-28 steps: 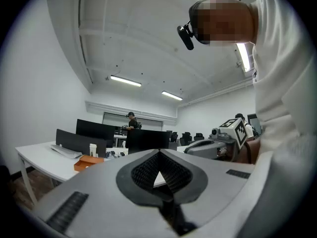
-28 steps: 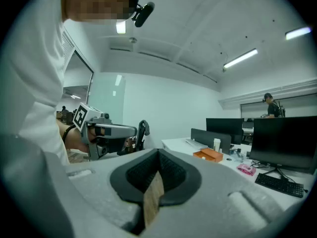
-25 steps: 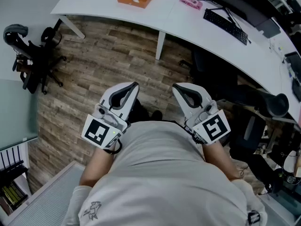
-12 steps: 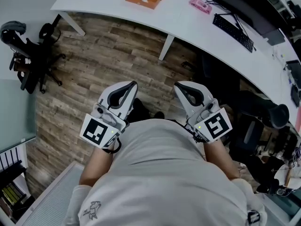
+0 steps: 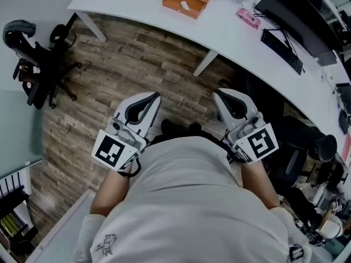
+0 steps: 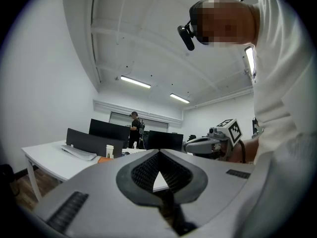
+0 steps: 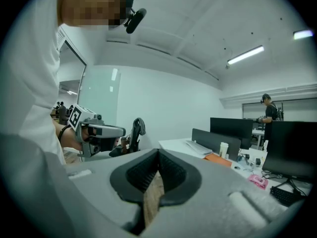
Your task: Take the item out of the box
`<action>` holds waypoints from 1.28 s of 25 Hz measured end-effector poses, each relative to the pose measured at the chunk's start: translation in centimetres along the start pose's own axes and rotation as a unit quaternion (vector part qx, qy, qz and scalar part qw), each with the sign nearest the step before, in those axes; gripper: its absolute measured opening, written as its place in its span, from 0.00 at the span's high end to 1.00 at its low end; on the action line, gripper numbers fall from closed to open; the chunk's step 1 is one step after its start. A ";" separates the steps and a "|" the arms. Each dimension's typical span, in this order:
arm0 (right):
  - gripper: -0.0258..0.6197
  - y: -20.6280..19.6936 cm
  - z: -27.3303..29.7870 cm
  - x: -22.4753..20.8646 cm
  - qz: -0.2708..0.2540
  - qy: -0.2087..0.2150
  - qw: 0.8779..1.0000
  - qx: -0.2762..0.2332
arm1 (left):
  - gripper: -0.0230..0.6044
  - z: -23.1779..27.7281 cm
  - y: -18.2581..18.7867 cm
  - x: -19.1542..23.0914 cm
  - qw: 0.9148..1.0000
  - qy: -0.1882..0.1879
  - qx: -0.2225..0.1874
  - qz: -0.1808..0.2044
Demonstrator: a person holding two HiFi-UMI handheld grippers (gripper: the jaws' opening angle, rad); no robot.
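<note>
Far to the left of the orange box (image 5: 187,0), down on the wood floor (image 5: 126,53), a black chair (image 5: 38,64) stands well apart from it. Your left gripper (image 5: 157,96) hangs over that floor, left of the box and well short of it, drawn in close against your pale shirt (image 5: 192,201). The left gripper view shows its fingers clenched tip to tip, with only a small open notch behind the tips and nothing held in them. The box itself sits on the white counter (image 5: 137,4), apart from both grippers and touched by neither. A small white patch shows at its top, though you cannot tell what it is. Your right gripper (image 5: 219,93) hovers a little to the right of the box and about as far short of it as the left one, over the floor on your side of the counter's white leg (image 5: 204,64). In the right gripper view its fingers are clenched too and empty, with bare floorboards showing through the notch. Right of the box, the counter also carries a pink object (image 5: 249,17), the nearest thing to it on that side. Farther right are a black keyboard (image 5: 282,51) and a dark monitor (image 5: 296,12).
</note>
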State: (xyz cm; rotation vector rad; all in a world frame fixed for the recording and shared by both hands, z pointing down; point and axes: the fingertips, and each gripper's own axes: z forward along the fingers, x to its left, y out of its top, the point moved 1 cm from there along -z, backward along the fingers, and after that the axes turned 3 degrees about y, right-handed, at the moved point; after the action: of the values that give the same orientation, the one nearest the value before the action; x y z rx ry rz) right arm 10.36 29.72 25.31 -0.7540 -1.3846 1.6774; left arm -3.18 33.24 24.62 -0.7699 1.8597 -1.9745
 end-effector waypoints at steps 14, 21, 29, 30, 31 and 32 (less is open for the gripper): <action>0.96 0.4 4.7 -3.2 -0.005 0.023 1.000 -0.013 | 0.97 0.8 0.2 4.5 0.999 0.040 0.004 0.013; 0.96 0.3 7.8 -7.7 0.002 0.036 0.999 -0.011 | 0.97 4.4 0.3 7.6 0.998 0.054 0.011 0.008; 0.96 -0.9 11.3 -14.9 0.017 0.036 0.999 0.000 | 0.97 10.9 -0.5 11.6 0.998 0.055 0.025 -0.004; 0.96 -1.0 11.9 -15.9 0.019 0.037 0.999 0.002 | 0.97 11.8 -0.6 12.2 0.998 0.055 0.027 -0.005; 0.96 -1.2 12.4 -16.8 0.020 0.038 0.999 0.003 | 0.97 12.7 -0.8 12.8 0.998 0.056 0.028 -0.007; 0.96 -1.3 13.0 -17.7 0.021 0.040 0.999 0.004 | 0.97 13.7 -0.9 13.4 0.998 0.057 0.029 -0.008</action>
State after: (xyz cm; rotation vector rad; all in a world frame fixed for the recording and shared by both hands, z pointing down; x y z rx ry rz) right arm 8.33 8.03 28.52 -0.8417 -1.3143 1.6670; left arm -5.87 14.57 27.75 -0.6714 1.8539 -2.1139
